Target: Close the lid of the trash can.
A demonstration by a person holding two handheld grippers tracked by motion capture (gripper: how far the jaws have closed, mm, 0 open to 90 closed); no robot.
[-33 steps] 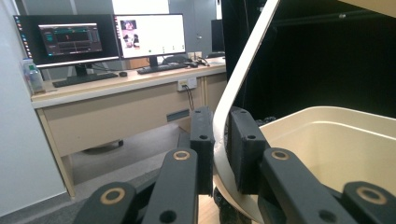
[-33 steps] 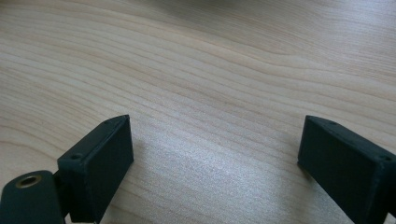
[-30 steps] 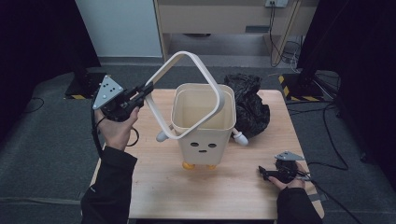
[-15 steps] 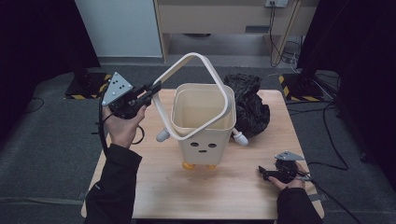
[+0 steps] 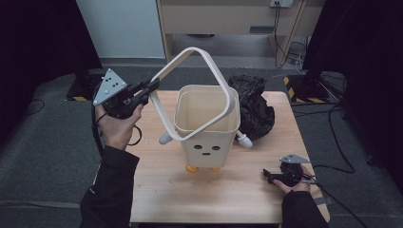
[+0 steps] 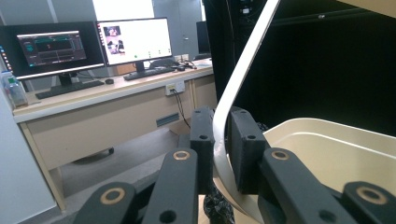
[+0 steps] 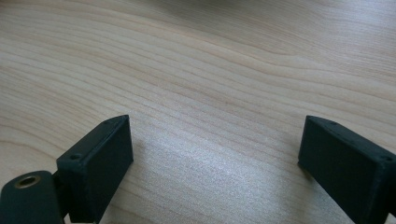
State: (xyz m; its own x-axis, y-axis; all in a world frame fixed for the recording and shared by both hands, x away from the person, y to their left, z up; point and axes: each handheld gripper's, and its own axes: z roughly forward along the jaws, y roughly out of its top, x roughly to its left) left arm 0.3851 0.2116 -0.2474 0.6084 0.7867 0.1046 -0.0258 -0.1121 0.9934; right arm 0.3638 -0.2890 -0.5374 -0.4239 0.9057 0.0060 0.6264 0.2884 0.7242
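The left gripper (image 5: 151, 88) clamps its jaws on the cream bin ring (image 5: 195, 92), tilted half off the face-printed bin (image 5: 206, 130) mid-table (black bag (image 5: 254, 107) waiting behind), the right gripper (image 5: 271, 175) rests wide open and empty, next, I'd judge, lifting the ring clear.

Looking down from above onto the table (image 5: 157, 199); riding close behind each gripper's jaws; sharing the beige bin (image 5: 206, 128) (image 6: 336, 154).

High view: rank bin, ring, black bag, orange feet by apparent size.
1. bin and ring: similar spread, and the ring is raised toward the camera, so unranked.
2. black bag
3. orange feet
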